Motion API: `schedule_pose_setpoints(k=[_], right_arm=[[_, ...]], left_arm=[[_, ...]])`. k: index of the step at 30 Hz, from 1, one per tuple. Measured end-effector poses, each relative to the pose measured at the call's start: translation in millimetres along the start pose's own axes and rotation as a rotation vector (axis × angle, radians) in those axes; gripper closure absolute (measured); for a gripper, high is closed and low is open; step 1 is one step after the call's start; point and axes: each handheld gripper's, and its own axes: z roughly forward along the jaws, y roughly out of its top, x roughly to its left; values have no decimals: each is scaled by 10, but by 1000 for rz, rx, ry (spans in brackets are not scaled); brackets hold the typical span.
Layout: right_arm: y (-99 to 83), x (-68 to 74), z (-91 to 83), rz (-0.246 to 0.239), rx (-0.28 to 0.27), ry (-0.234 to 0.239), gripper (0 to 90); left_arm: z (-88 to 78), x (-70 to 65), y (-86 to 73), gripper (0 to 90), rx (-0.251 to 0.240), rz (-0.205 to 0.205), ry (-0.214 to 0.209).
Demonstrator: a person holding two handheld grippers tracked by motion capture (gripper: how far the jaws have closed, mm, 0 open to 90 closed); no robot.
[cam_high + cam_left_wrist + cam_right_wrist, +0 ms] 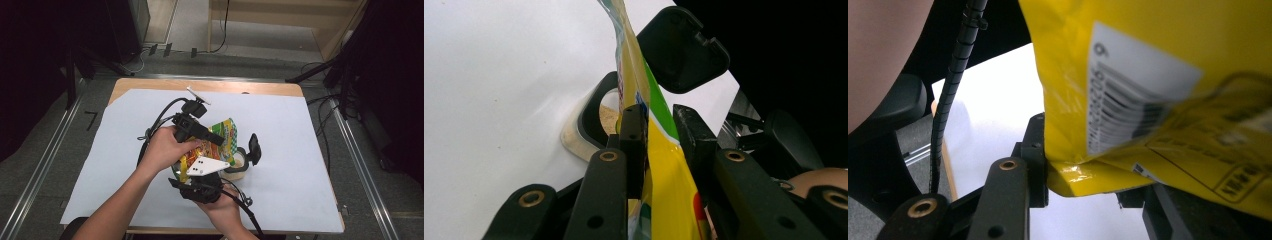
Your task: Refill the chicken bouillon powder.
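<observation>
Pouring from a yellow bag [216, 142] into a small tub [239, 163] in the middle of the table [300, 150].

Both tools hold the bag up over the tub, which sits on the white sheet with its black lid [254, 148] flipped up on the right. The bag looks light, thin, soft and a bit shiny, so it may bend or slip; the flat sealed edges look like the best places to hold. The left gripper [659, 125] comes from the far left, jaws a little apart, pinching the bag near its top edge. The right gripper [1083, 185] comes from the near side, its jaws closed on the bag's bottom seam.
</observation>
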Motion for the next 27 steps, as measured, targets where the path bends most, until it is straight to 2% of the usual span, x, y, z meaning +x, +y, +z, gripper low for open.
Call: schedule_pose_setpoints(k=[14,27], right_arm=[[-15,-2,4,-3,3,5,660],[-47,-49,22,0,-19,13,670]], left_arm=[[20,13,-2,762,5,1,6],[30,-84,-14,754,-7,24,16]])
